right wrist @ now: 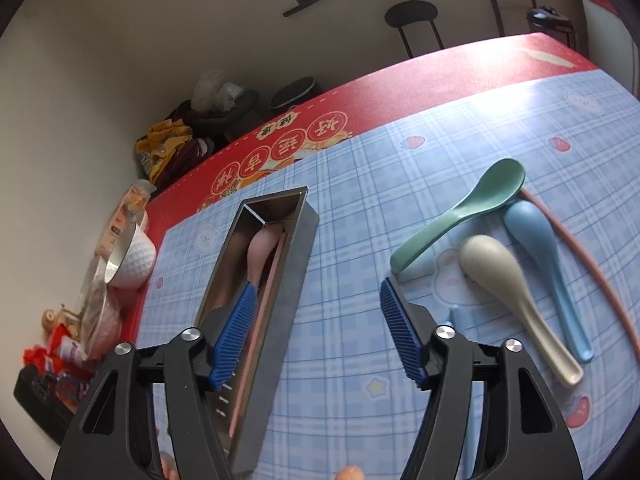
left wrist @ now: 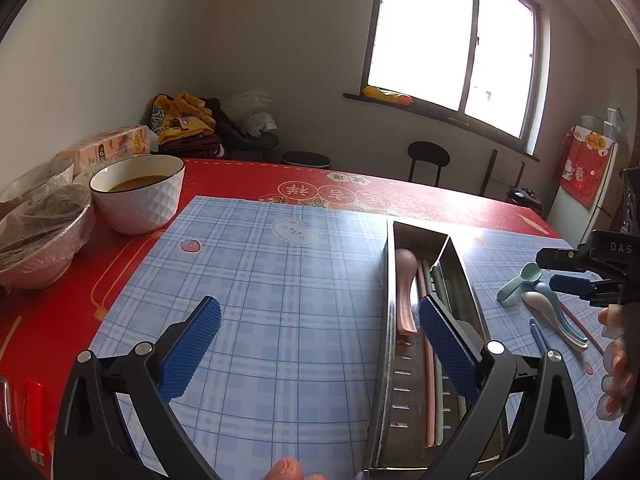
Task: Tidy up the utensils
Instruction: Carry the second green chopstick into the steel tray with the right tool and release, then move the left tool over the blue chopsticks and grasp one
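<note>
Here, three spoons [right wrist: 520, 280] lie right of the metal holder [right wrist: 276, 280]; one pink spoon [right wrist: 262, 250] sits inside. Both the left gripper [left wrist: 320, 344] and right gripper [right wrist: 316, 320] gape wide, empty.

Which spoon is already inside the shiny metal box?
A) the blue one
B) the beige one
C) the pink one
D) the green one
C: the pink spoon lies inside the metal box, while the green spoon, blue spoon and beige spoon lie out on the checked mat.
</note>
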Motion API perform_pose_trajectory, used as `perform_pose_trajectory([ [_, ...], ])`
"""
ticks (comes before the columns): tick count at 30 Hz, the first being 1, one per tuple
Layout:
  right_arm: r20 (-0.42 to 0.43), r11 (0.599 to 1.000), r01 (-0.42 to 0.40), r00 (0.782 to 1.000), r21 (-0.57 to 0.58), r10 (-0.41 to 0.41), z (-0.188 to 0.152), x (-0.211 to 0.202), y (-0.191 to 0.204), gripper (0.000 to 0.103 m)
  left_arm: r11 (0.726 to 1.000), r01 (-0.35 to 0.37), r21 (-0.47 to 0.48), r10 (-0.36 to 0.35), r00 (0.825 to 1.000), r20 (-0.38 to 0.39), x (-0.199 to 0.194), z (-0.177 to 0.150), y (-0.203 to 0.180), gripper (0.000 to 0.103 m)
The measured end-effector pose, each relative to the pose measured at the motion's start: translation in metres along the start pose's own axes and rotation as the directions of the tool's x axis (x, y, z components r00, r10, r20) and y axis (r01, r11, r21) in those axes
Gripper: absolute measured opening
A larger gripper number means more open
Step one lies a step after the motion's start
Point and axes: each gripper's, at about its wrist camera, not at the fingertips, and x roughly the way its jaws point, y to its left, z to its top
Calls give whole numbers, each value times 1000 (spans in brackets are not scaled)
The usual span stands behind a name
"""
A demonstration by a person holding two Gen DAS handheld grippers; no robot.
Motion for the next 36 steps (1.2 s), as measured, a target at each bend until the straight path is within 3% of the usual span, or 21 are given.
perform_pose_trajectory([
  [2,25,998,9,1000,-59,-7,-2,-14,-8,87,1000,17,9,-17,1000,26,-2,0,-2,97],
  [3,44,996,13,999,-85,-9,-4,-23,-13,89,999,29,19,-29,999,40,-3,0,-4,97],
  [6,100,989,27,995,-143,-13,-9,-46,-31,89,997,56,46,-58,997,41,-4,1,-12,97],
  [11,194,981,30,981,-193,8,-16,-79,-66,89,994,43,99,-51,996,75,-24,6,-33,97],
  [21,161,967,60,987,-246,-20,-34,-82,-107,89,963,198,180,-194,980,-39,-40,-6,-119,97],
  [27,174,967,90,983,-238,-49,-38,-82,-120,89,947,238,215,-209,967,-149,-22,-24,-171,97],
  [32,205,972,88,978,-220,-43,-40,-84,-130,89,941,197,276,-148,971,-190,-9,-41,-204,97],
  [36,195,979,58,981,-194,-19,-41,-82,-137,89,920,194,339,-122,967,-224,2,-51,-224,97],
])
